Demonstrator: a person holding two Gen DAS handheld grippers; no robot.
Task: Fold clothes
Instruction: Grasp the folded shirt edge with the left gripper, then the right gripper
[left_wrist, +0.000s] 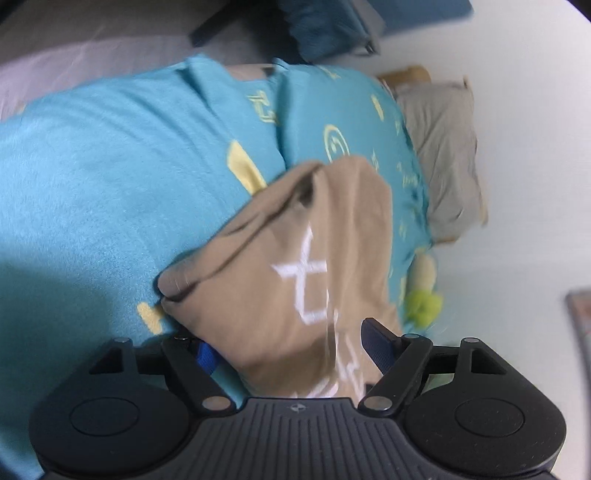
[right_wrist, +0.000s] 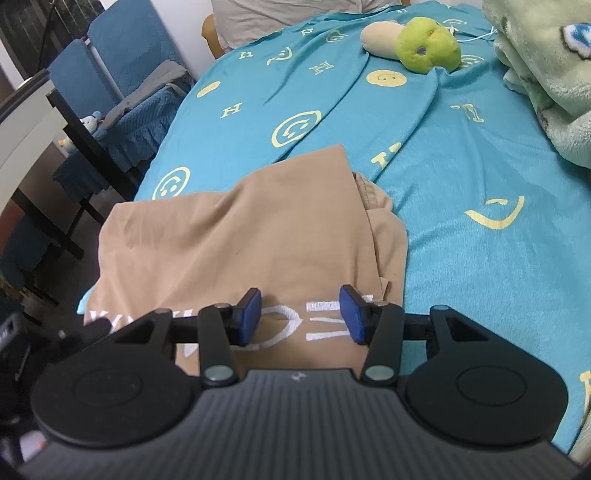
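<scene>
Now | tan shirt (right_wrist: 258, 236): rumpled, partly folded, white lettering | on blue bedspread (right_wrist: 480, 166)

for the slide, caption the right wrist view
Open right gripper poised over a tan garment with white lettering on a turquoise smiley-print bedspread.

A bed under a turquoise smiley-print blanket (right_wrist: 461, 155), blue-covered chairs (right_wrist: 122, 55) and a white wall (left_wrist: 524, 110) beside it.

The left hand-held gripper (left_wrist: 291, 354) and the right hand-held gripper (right_wrist: 300, 317) look alike: ribbed dark-grey body with a small central emblem, two round black discs, black linkage arms with silver pivot pins, and blue fingertip pads (right_wrist: 352, 314).
</scene>
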